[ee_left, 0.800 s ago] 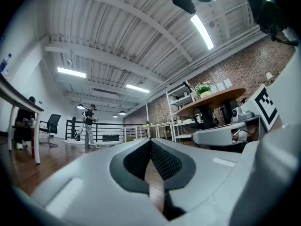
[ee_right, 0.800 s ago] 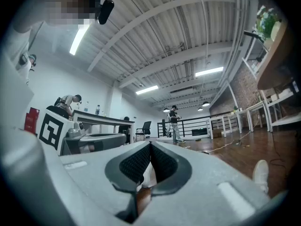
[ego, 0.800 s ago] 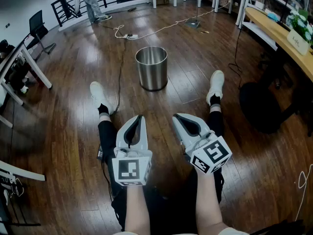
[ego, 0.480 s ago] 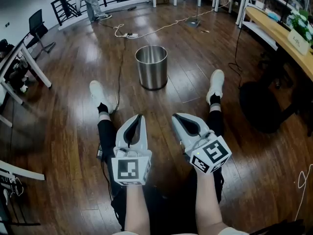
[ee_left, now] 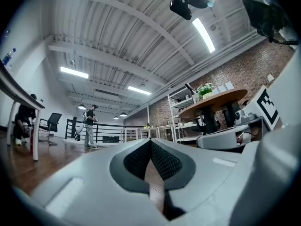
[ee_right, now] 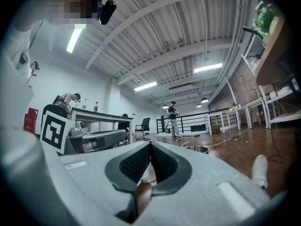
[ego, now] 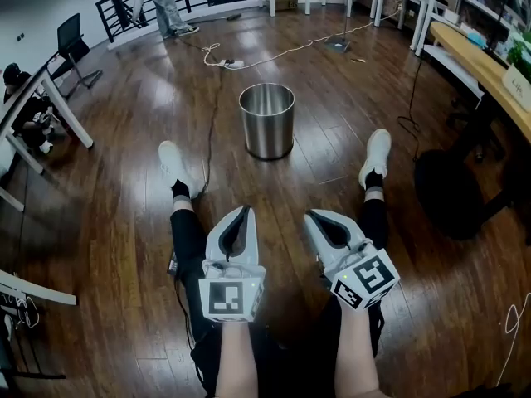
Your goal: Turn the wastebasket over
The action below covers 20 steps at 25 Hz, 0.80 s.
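A round steel wastebasket (ego: 267, 120) stands upright, mouth up, on the wooden floor ahead, between the seated person's two white shoes. Its rim (ee_right: 196, 149) peeks over the jaws in the right gripper view. My left gripper (ego: 245, 211) is held over the left leg, jaws shut with nothing between them. To its right, my right gripper (ego: 313, 216) hovers over the right leg, also shut and empty. Both tips point toward the basket and stay well short of it. The left gripper view does not show the basket.
A black cable (ego: 205, 131) runs along the floor left of the basket to a power strip (ego: 232, 63). A white-legged desk (ego: 50, 106) stands at left, a wooden desk (ego: 485, 69) and dark chair (ego: 452, 193) at right. A person (ego: 162, 2) stands far back.
The head view has shifted a little, so basket, shoes and both grippers sit slightly lower and to the right in the picture. Both grippers keep their pose over the legs.
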### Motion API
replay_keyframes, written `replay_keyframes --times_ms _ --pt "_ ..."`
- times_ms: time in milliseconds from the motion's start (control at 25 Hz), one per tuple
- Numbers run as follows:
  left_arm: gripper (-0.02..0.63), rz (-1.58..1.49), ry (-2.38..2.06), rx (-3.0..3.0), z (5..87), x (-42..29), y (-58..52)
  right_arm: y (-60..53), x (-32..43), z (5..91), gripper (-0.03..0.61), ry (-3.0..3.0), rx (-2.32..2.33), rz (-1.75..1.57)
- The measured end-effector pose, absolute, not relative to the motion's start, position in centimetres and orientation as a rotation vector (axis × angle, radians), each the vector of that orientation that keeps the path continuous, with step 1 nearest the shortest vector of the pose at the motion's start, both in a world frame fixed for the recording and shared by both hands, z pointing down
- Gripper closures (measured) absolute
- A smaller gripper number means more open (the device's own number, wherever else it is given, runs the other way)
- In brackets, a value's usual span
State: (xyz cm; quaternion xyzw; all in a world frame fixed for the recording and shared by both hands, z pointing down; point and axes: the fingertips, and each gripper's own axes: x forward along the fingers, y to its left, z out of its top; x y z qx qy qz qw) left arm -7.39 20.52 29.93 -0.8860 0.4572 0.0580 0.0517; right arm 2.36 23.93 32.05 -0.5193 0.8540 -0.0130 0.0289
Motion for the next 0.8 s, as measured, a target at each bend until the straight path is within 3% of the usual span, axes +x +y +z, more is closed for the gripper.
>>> replay_keyframes --times_ms 360,800 --pt "0.598 0.072 1.402 -2.788 34.7 -6.4 16.0 19.2 4.2 36.7 0.586 2.611 -1.645 -0.224" --pt "0.598 0.03 1.3 -2.791 33.1 -4.0 7.4 9.3 4.9 35.1 0.586 2.623 -1.627 -0.162"
